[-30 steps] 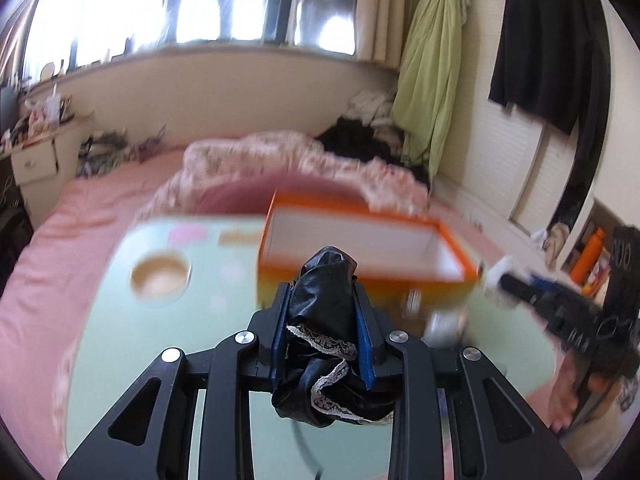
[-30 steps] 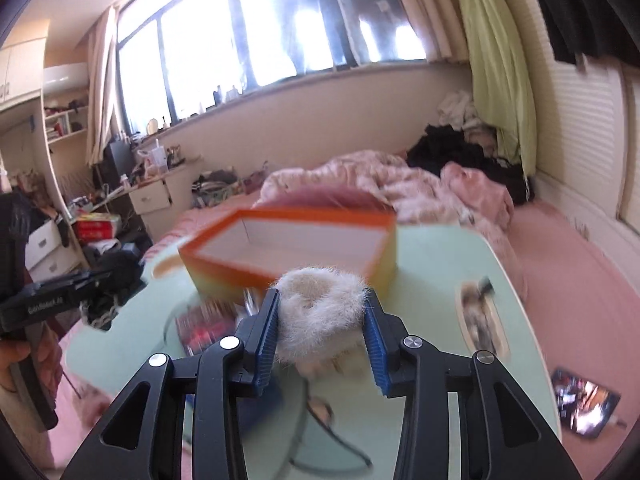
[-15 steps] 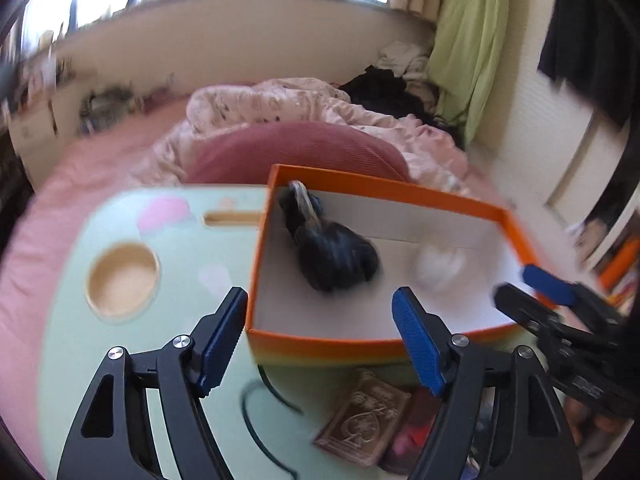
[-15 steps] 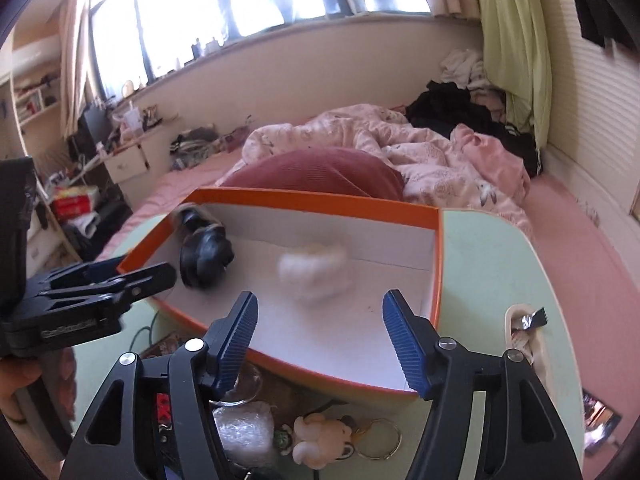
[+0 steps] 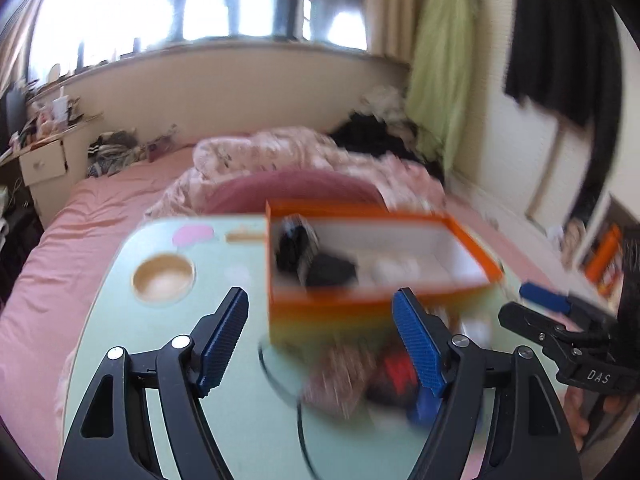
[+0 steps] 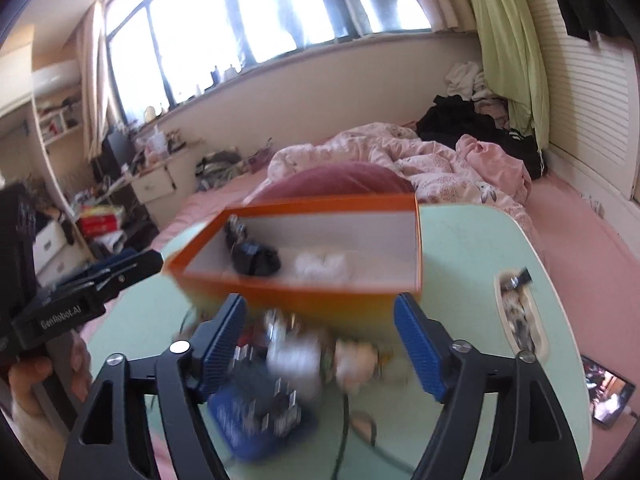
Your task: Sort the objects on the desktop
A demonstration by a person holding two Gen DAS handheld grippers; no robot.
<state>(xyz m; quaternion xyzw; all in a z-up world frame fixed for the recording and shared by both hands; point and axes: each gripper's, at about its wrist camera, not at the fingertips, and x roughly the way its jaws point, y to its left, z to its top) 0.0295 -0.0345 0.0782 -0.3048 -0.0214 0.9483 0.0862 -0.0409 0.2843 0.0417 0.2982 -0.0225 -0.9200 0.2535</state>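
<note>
In the box at frame centre now lie the black cloth and white puff; left tool and right tool have just opened, both empty. Clutter remains on the worktop.

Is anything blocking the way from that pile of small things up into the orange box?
Only the orange box's own front wall stands between the pile of small things and its inside. The right gripper is open above the pile.
</note>
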